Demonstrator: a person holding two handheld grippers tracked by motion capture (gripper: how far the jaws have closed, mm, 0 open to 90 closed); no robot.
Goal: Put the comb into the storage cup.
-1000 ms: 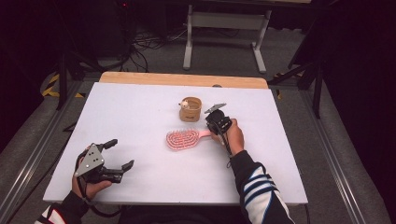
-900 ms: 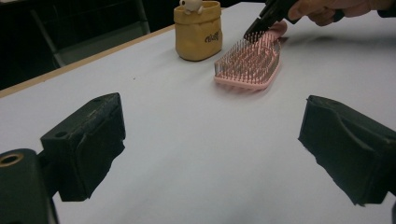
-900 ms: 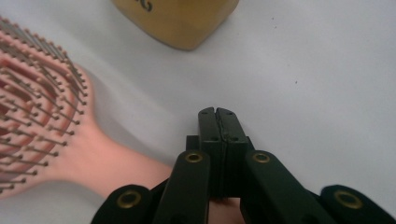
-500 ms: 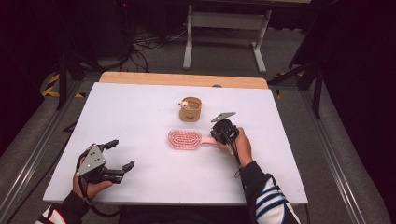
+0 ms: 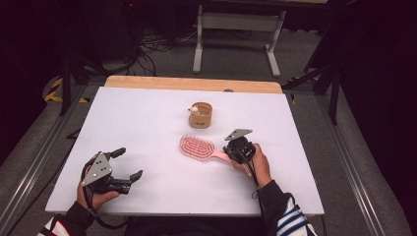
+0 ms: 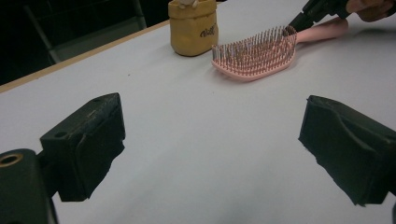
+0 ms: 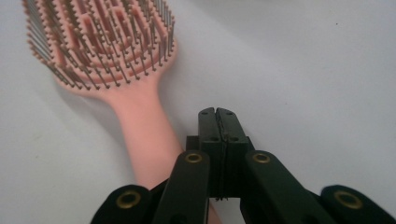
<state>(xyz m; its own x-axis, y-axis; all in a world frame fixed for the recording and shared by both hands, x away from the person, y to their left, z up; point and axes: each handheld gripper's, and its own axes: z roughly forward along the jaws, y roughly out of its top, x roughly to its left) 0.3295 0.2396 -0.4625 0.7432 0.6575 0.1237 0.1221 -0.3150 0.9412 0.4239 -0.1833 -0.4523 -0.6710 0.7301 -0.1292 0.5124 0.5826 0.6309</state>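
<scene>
Pink paddle hairbrush (image 5: 198, 147) lying bristles-up, handle toward right gripper (image 7: 217, 116); jaws pressed together on nothing, beside handle, not around it. Left gripper (image 5: 125, 164) parked near front edge, jaws spread wide, empty; small tan pot (image 5: 200, 115) beyond brush.

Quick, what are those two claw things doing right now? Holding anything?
Left gripper: open, holding nothing, above the table.
Right gripper: fingers shut together, empty, beside the pink hairbrush handle.

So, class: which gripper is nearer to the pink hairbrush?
Right. The right gripper, jaws shut, sits beside the hairbrush handle. The left gripper is open near the table's front-left, well apart.
</scene>
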